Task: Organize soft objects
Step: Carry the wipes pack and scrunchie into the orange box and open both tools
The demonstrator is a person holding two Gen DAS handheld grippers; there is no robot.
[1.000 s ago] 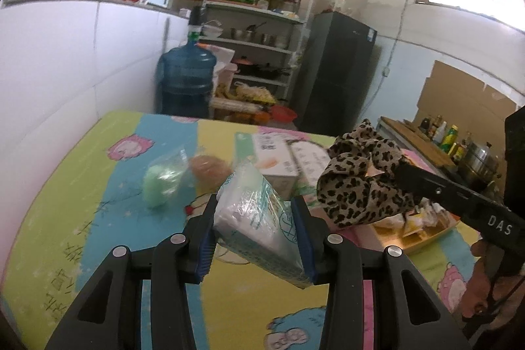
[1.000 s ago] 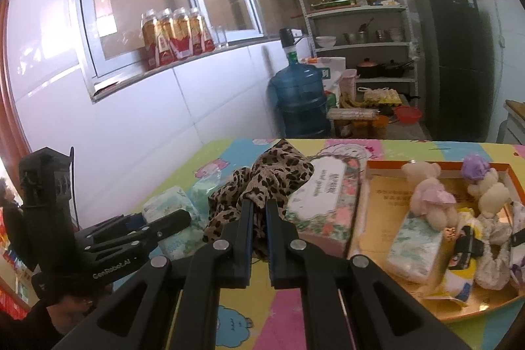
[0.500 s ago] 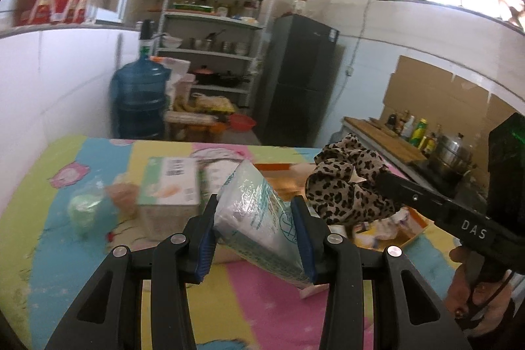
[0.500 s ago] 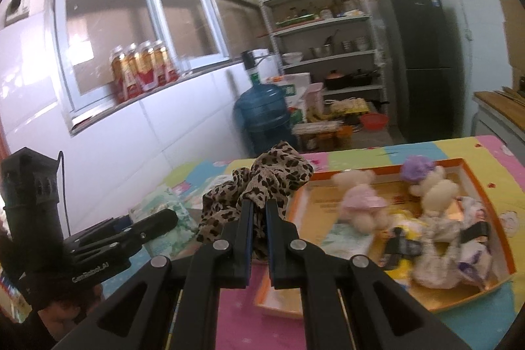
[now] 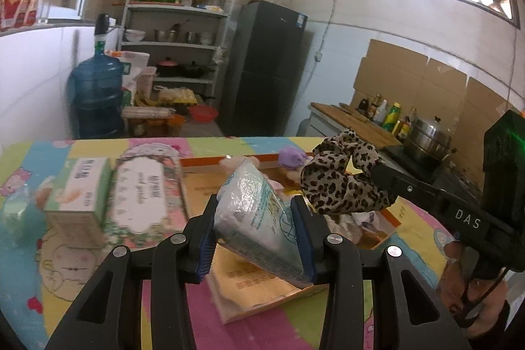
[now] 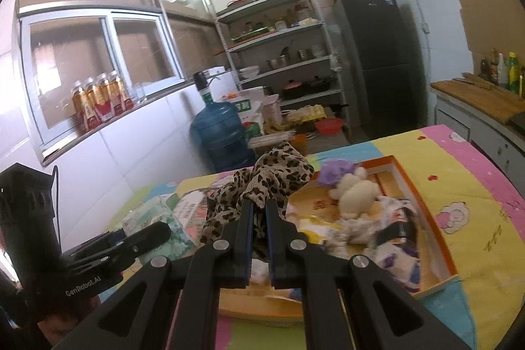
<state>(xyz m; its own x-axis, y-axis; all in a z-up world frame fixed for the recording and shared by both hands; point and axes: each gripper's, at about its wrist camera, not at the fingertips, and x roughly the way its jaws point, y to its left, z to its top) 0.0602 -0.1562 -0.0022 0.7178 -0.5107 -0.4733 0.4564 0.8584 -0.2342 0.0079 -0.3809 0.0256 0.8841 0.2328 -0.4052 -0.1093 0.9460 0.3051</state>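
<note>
The left gripper (image 5: 254, 228) is clamped on one tissue pack (image 5: 259, 218), held above the orange tray (image 6: 426, 209). The right gripper (image 6: 259, 218) is pinched on one leopard scarf (image 6: 269, 182) over the tray's near edge. Two boxes (image 5: 144, 199) lie on the table (image 6: 475, 186).

Right claw (image 5: 377, 176) reads "DAS"; left claw (image 6: 164, 230), "GenRobot.AI".
</note>
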